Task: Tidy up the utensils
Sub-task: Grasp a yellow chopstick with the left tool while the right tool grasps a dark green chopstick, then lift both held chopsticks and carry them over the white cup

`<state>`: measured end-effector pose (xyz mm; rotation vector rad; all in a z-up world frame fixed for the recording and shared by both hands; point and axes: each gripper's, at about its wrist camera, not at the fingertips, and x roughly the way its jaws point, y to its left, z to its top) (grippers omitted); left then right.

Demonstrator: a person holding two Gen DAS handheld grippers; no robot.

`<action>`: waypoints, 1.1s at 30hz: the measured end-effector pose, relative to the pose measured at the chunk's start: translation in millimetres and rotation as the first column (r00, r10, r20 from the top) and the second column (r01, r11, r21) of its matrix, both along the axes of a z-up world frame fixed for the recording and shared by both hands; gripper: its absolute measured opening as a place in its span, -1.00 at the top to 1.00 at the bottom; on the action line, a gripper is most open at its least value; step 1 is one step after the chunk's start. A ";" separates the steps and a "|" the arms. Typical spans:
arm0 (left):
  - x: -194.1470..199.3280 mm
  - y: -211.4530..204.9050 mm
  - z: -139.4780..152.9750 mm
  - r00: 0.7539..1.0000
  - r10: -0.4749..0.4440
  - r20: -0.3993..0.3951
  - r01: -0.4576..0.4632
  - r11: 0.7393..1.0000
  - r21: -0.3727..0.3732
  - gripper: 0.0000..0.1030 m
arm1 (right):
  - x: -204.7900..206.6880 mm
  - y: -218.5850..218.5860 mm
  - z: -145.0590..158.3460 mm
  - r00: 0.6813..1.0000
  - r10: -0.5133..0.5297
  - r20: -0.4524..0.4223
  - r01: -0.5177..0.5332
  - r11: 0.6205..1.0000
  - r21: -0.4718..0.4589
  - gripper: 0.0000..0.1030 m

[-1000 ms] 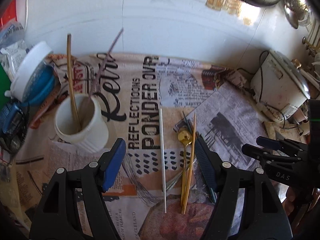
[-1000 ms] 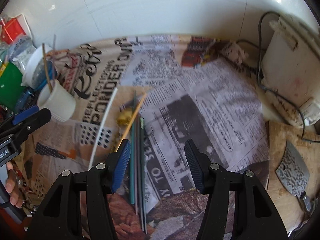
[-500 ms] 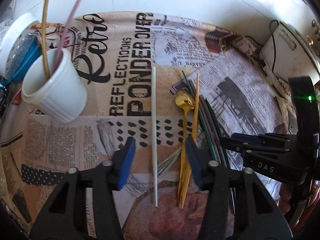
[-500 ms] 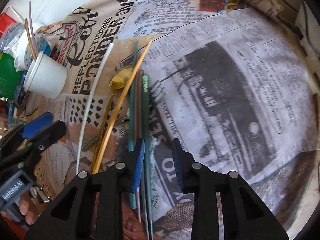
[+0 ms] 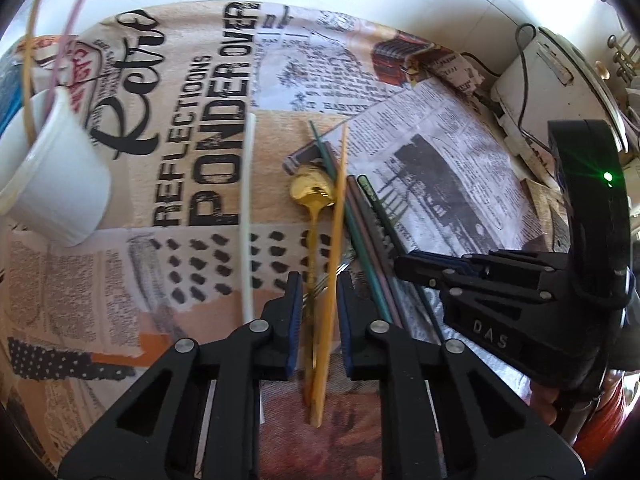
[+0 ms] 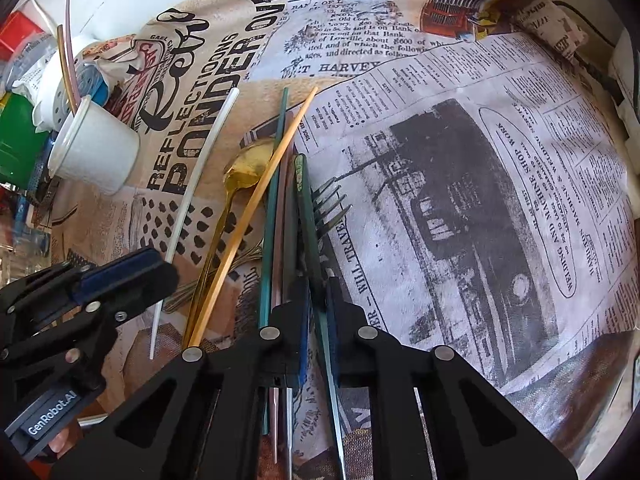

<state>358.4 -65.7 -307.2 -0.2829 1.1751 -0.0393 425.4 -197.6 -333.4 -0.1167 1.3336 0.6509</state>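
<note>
Tongs of left hand (image 5: 317,294) low over the newspaper-print cloth (image 5: 192,240) of the table, pads nearly together, with the orange chopstick (image 5: 334,248) and the handle of the gold spoon (image 5: 313,196) passing between them; contact with the pads not certain, so pinching or only enclosing cannot be told. Tongs of right hand (image 6: 318,304) also low, pads narrowed around the dark green chopstick (image 6: 306,204), which runs through the gap and out below; real pinch also cannot be told. Beside this green one, toward the left, a teal chopstick (image 6: 274,200) and a pinkish chopstick (image 6: 282,216), lying close and almost parallel. Fork (image 6: 332,208) partly under the bundle, tines sticking out to the right. White chopstick (image 5: 247,216) alone on the cloth, left of the spoon, apart from the others. White cup (image 6: 94,152) at far left, well apart from the bundle, holding a brown stick (image 6: 66,68) and a pale pink stick (image 6: 70,40) that lean out of it.
</note>
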 end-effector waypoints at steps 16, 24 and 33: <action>54.3 -27.6 -26.6 0.992 -0.103 -0.077 0.110 0.989 0.098 0.70 | -5.5 -53.9 24.6 0.993 -0.110 0.034 0.107 0.991 0.076 0.88; 68.3 -35.2 -30.1 0.981 -0.153 -0.116 0.167 0.977 0.131 0.73 | -1.8 -65.6 32.7 0.988 -0.139 0.063 0.134 0.988 0.073 0.88; 80.9 -30.8 -30.0 0.978 -0.141 -0.157 0.157 0.983 0.095 0.92 | -8.6 -70.2 49.7 0.982 -0.169 0.085 0.160 0.981 0.112 0.88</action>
